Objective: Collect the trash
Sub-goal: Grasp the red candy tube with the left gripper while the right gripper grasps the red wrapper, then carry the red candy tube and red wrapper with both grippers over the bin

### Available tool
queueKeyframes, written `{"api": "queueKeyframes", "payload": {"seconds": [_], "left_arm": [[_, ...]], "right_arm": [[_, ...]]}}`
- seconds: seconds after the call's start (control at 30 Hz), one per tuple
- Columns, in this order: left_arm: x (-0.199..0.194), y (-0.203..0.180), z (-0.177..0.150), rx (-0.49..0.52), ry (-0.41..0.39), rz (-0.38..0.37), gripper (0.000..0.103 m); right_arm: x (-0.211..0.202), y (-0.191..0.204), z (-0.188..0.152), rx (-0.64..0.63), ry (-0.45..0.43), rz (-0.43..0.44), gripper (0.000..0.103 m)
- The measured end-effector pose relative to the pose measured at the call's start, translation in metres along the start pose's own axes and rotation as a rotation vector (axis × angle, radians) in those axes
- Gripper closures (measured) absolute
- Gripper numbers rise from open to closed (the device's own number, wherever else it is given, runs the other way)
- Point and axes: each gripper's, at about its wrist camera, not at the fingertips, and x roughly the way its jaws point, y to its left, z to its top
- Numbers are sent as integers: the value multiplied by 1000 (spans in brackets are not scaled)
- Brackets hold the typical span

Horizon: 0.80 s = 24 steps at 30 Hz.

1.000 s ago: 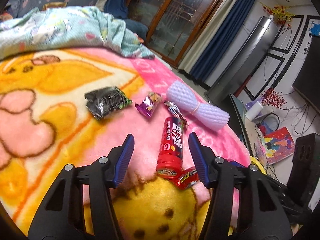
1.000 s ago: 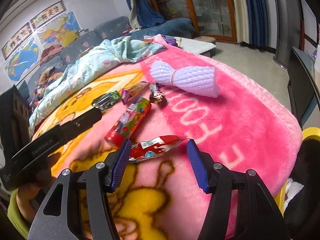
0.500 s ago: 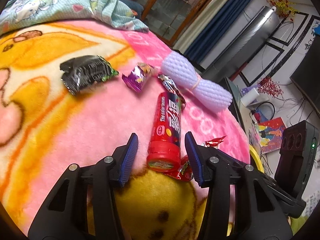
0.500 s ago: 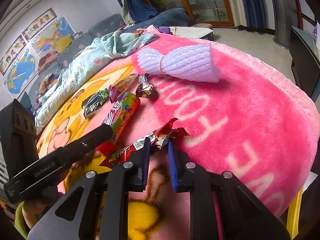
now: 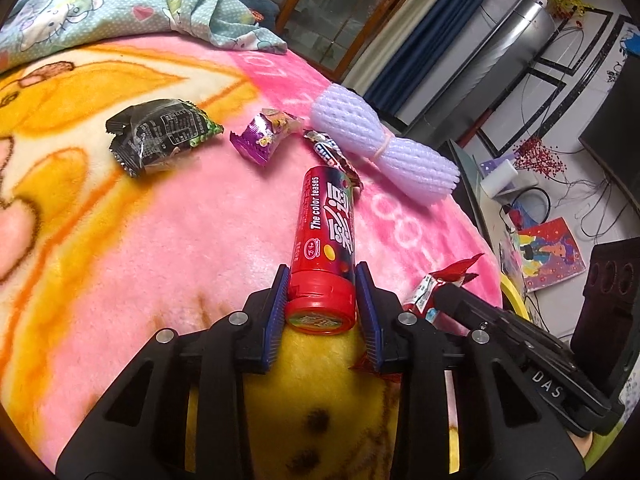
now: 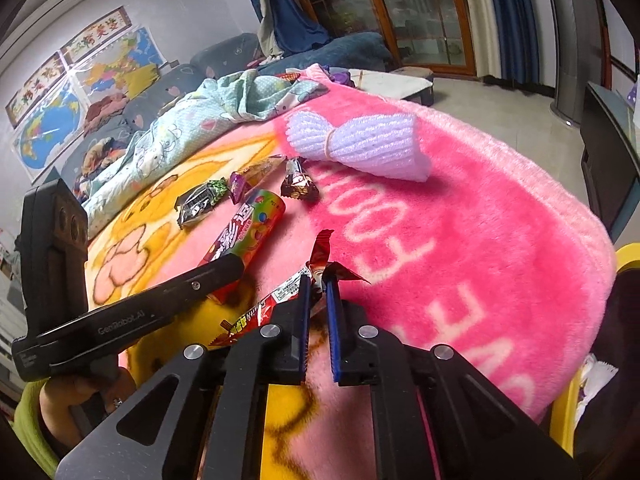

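Red tube [image 5: 325, 232] now tool-clamped [image 5: 322, 298].

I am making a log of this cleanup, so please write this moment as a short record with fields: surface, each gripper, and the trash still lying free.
surface: pink and yellow blanket
left gripper: shut on the red candy tube, at its cap end
right gripper: shut on the red wrapper
loose trash: black wrapper, purple wrapper, brown wrapper
other item: lilac foam net, tied by a rubber band
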Motion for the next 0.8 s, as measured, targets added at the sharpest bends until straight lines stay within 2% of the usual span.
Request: {"api": "queueKeyframes", "payload": {"seconds": [0.37, 0.8], "left_arm": [[-19, -13, -5, 34, -50, 9, 77], [-37, -44, -10, 84, -84, -32, 77]], "right_arm": [[-19, -1, 2, -23, -22, 0, 96], [-46, -8, 11, -37, -72, -31, 96]]}}
